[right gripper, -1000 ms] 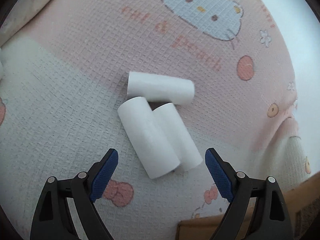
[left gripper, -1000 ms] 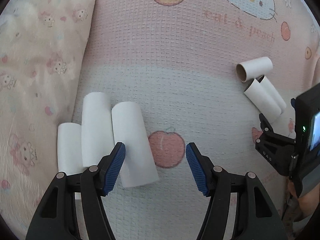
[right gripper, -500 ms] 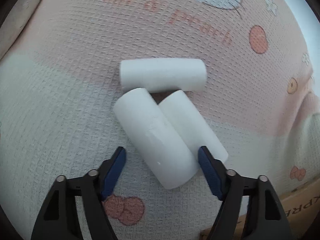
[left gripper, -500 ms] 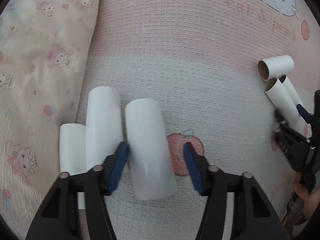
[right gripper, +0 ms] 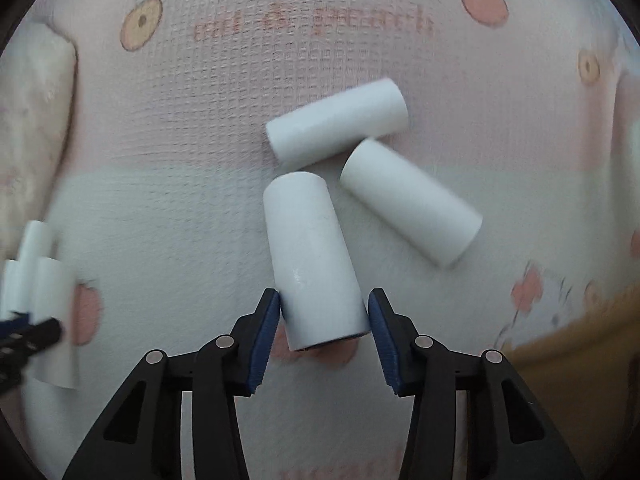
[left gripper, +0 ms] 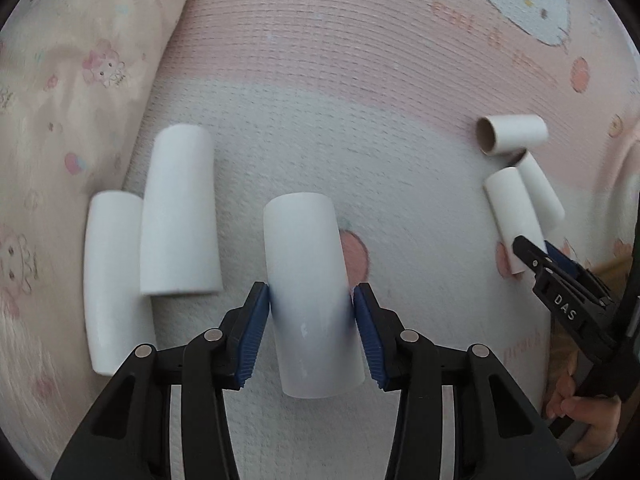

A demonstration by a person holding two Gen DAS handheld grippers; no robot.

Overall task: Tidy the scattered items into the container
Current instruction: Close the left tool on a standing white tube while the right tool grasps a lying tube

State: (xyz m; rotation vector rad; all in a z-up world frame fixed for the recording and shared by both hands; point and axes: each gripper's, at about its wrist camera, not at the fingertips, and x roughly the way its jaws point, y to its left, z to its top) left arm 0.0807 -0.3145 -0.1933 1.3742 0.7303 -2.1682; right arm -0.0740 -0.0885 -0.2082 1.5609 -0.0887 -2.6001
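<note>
**Paper tubes on a printed blanket: both grippers at a tube**

Blanket (left gripper: 360, 92): waffle-weave, pink and white, cartoon cat and fruit prints; covers the whole work surface in both views; a printed pillow (left gripper: 68, 80) lies along its left edge.

Box (right gripper: 580, 364): brown cardboard, only a corner visible at lower right of the right wrist view; well apart from the left group of tubes.

Left gripper (left gripper: 311, 334): jaws partly closed, having narrowed within the last second; both blue pads press the sides of tube A (left gripper: 310, 292), which lies lengthwise between them.

Right gripper (right gripper: 324, 334): jaws have just been closing; left pad touches tube B (right gripper: 312, 256), right pad stands just beside it with a thin gap; grip not yet complete.

Loose tubes, left group: two white tubes (left gripper: 180, 216) side by side and touching, near the pillow, just left of tube A.

Loose tubes, right group: two white tubes (right gripper: 408, 200) lying crosswise beyond tube B; their ends are close together.
</note>
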